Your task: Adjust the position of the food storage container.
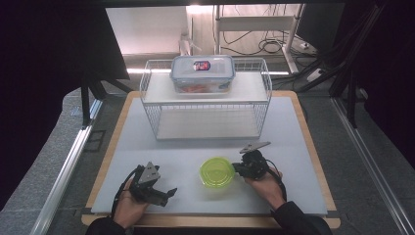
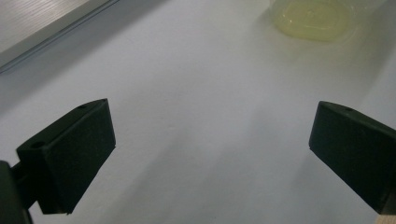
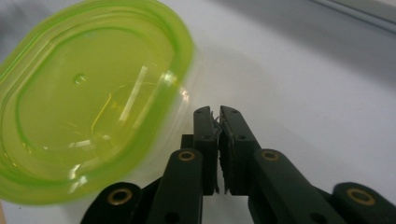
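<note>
The left gripper (image 1: 164, 192) rests near the table's (image 1: 293, 122) front edge, jaws wide apart over bare surface. The green lid (image 1: 217, 171) lies mid-table, front of the wire rack (image 1: 205, 100). Just beside its right rim, the right gripper (image 1: 236, 168) has jaws nearly together, empty.
</note>
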A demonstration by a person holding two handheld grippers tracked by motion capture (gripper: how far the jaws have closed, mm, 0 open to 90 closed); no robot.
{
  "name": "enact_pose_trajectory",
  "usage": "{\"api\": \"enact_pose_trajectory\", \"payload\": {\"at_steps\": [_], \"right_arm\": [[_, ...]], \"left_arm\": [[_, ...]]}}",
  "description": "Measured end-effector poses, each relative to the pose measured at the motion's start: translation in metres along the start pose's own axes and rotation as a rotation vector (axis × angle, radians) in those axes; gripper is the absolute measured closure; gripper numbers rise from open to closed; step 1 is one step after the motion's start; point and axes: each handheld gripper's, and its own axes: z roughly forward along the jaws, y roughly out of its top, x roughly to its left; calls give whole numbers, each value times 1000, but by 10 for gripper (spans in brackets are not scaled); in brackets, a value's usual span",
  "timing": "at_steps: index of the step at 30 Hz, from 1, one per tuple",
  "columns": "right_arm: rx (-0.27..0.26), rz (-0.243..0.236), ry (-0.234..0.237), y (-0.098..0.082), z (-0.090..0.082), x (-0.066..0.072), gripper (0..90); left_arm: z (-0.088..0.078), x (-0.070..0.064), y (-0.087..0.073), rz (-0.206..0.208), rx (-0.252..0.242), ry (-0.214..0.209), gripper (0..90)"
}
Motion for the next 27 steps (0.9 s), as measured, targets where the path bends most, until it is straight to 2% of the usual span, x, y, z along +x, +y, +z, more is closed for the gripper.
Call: {"api": "enact_pose_trajectory", "payload": {"at_steps": [3, 6, 10, 13, 17, 20, 27], "right_arm": [[-2, -21, -18, -1, -4, -2, 771], [-6, -22, -50, -2, -12, -6, 682], [-62, -15, -80, -4, -26, -10, 537], [-80, -8, -87, -7, -31, -13, 404], [-105, -2, -98, -10, -35, -14, 294], [-121, -5, -108, -11, -37, -14, 244], [-111, 12, -87, -12, -39, -15, 231]], "left_arm": [[0, 0, 0, 1, 0, 1, 3], [1, -1, 0, 3, 5, 1, 5], [1, -1, 0, 7, 5, -1, 6], [1, -1, 0, 9, 5, 0, 6], [1, -1, 0, 10, 9, 0, 6], [1, -1, 0, 12, 10, 0, 6], [1, -2, 1, 14, 9, 2, 7]]}}
